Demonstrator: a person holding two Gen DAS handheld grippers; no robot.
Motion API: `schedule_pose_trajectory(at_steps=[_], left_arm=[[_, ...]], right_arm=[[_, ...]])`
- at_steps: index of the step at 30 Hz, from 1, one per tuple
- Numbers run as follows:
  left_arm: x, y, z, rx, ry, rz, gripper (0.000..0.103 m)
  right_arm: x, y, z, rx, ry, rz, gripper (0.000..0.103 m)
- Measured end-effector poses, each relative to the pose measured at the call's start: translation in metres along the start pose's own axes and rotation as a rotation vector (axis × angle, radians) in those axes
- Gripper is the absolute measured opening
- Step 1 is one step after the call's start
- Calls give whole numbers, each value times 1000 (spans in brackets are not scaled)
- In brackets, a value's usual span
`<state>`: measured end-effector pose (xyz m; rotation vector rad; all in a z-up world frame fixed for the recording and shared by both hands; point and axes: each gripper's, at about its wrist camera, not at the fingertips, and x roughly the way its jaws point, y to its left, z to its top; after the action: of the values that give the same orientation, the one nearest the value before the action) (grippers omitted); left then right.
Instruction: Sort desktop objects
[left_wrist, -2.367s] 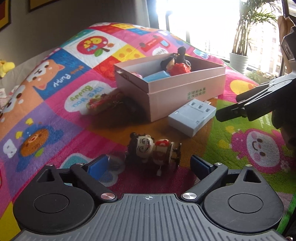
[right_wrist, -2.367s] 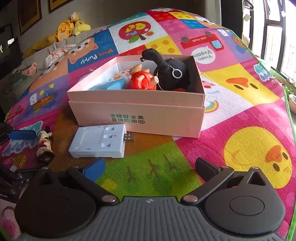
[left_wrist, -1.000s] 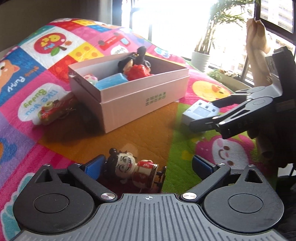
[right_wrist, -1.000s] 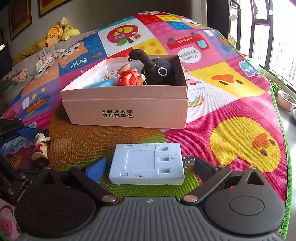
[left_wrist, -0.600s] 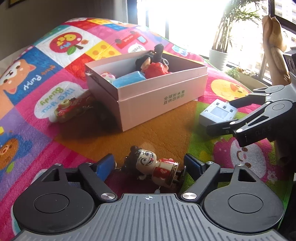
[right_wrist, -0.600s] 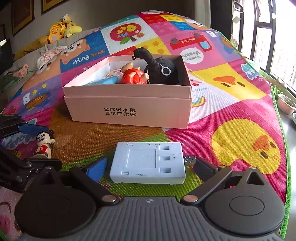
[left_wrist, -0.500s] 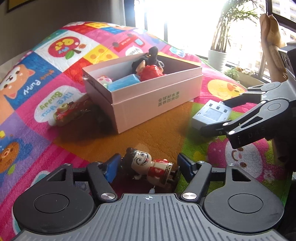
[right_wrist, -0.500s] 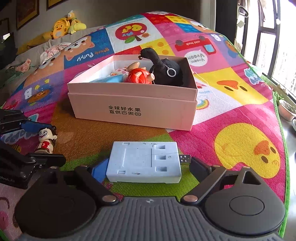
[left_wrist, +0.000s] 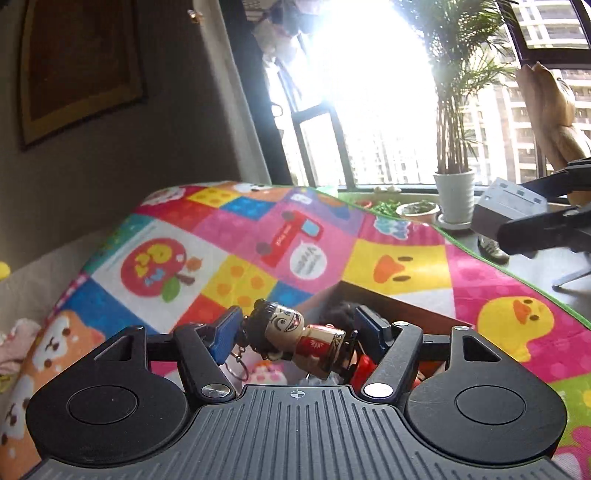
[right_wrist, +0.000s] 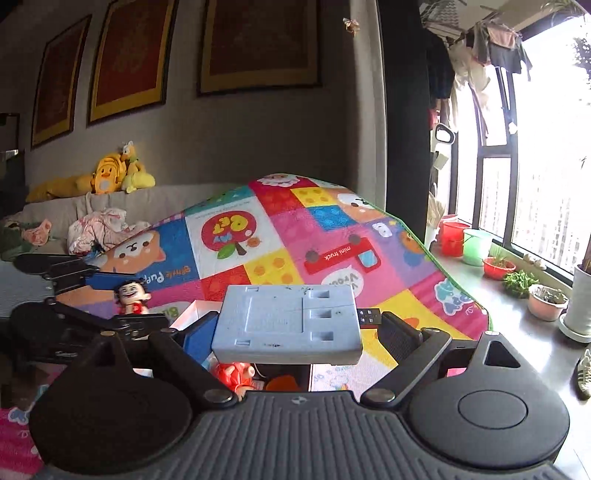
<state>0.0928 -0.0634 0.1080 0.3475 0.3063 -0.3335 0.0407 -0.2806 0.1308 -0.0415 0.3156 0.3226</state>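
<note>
Left wrist view: doll figure (left_wrist: 295, 341) lies crosswise, head pointing left

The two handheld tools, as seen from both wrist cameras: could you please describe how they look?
Both match. The left tool and right tool each have a matte black ribbed front plate with a small crosshair mark, two round black discs beside it, silver pivot screws, and angular black link arms. One finger carries a blue pad, the other a darker one. No cables or sleeves show.

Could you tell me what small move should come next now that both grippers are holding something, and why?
Probably lower both loads into the box. The left gripper holds the figurine and the right gripper the blue adapter, both lifted above the box, which already contains toys.
</note>
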Motion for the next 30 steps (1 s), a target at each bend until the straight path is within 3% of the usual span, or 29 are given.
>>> schedule_pose_trajectory(at_steps=[2,6,11,18,22,25,30], left_arm=[[30,5,6,14,32,6,89],[30,24,-7,-116,67,0,97],[-21,34,-60,-230,112,47,100],[-55,51,-115,-317,204,163,100],[-66,64,-130,-360,209,190,100],[-72,73,-137,-382,204,205,100],[-70,83,-150,-427,219,213,101]], right_arm=[[8,0,1,-1,23,-5,91],[21,-7,0,1,62,-24,91],[49,-7,9,33,115,18,91],[137,51,29,38,262,173,91],[183,74,33,33,267,156,91],[208,71,33,50,353,188,92],[197,59,36,97,358,152,96]])
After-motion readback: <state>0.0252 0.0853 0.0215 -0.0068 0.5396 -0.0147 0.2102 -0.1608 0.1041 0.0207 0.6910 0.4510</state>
